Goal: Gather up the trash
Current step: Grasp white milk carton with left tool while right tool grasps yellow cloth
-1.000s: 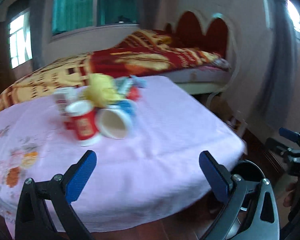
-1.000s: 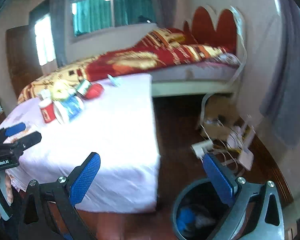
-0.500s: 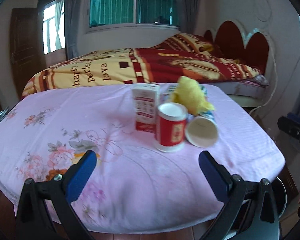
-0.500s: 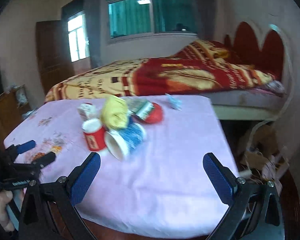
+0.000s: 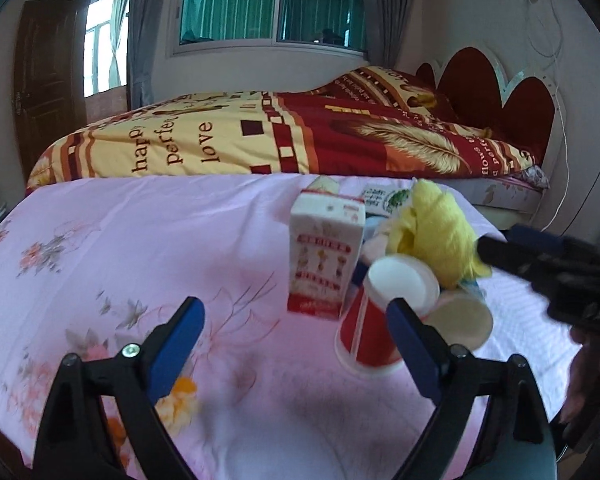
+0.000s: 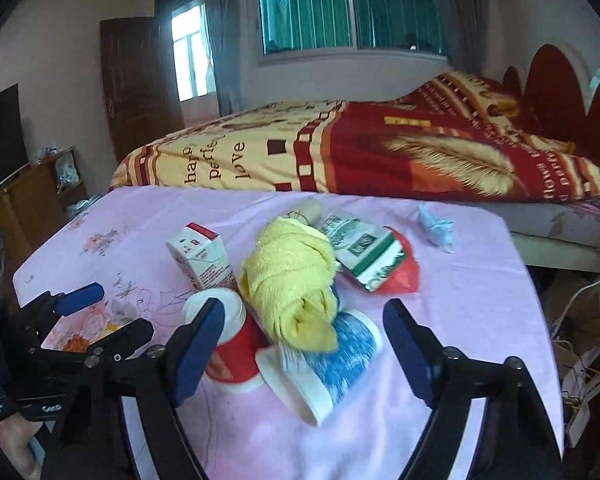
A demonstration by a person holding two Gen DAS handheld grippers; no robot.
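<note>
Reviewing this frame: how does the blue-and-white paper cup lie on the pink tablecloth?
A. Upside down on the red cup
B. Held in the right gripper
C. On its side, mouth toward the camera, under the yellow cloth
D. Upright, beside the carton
C: the blue-and-white cup lies tipped over, its open rim facing the camera, with the yellow cloth draped over it.

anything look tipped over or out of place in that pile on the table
Yes. The blue paper cup lies on its side, mouth toward the camera, beside the upright red cup. A yellow cloth is bundled on top of the pile, odd among cartons and cups.
</note>
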